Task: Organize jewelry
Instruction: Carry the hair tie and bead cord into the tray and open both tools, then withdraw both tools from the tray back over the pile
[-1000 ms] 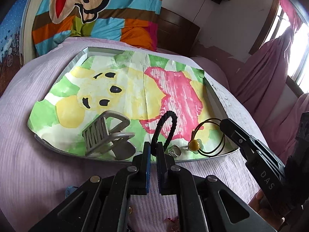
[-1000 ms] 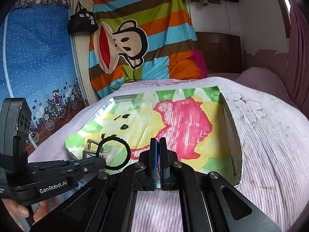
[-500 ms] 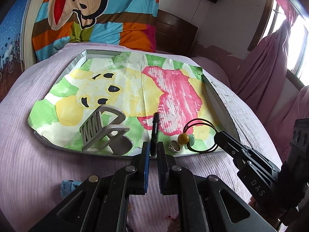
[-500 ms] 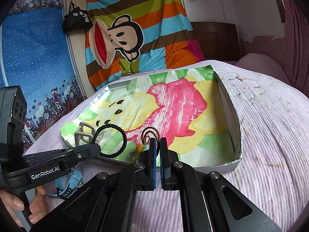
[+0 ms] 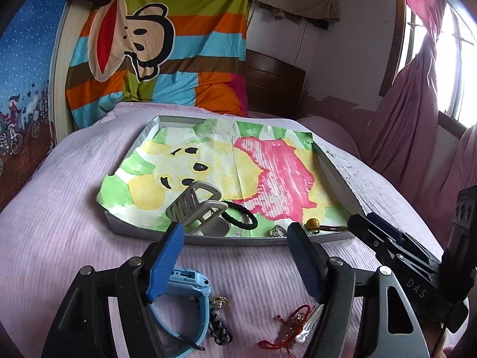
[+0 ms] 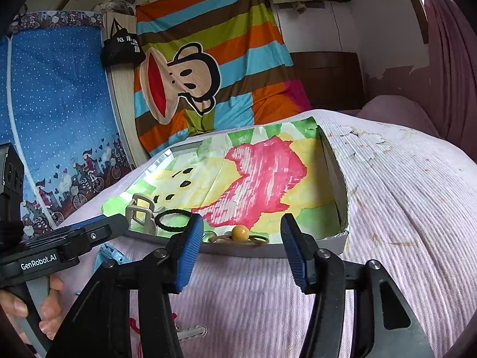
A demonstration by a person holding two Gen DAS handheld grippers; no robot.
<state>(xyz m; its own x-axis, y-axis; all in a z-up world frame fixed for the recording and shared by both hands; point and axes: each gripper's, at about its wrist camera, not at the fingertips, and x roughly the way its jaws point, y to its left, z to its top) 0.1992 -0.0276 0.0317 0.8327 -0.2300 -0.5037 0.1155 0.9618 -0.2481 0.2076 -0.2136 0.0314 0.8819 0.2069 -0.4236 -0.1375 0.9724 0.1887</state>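
Both hand-held grippers have drawn back from the tray and spread apart: the left hand-held gripper (image 5: 235, 256), which a second ago pinched the black hair tie (image 5: 240, 217), now stands wide open and empty, and the right hand-held gripper (image 6: 240, 249), shut before, is likewise open and holds nothing. The hair tie lies flat near the tray's (image 5: 256, 241) front edge, touching the grey hair claw (image 5: 198, 205); a small ring (image 5: 278, 231) and the bead hair band (image 5: 313, 223) lie further right along the same edge.

On the bed, in front of the tray, wait a blue watch (image 5: 186, 295), a small charm (image 5: 220, 302) and a red cord bracelet (image 5: 290, 328). The bracelet is probably light and limp, so it should sag when lifted; pinching it at the knotted middle seems safer than at a loose end. The watch looks stiffer; its strap offers a flat place to hold. The charm is tiny and could slip between the pads.
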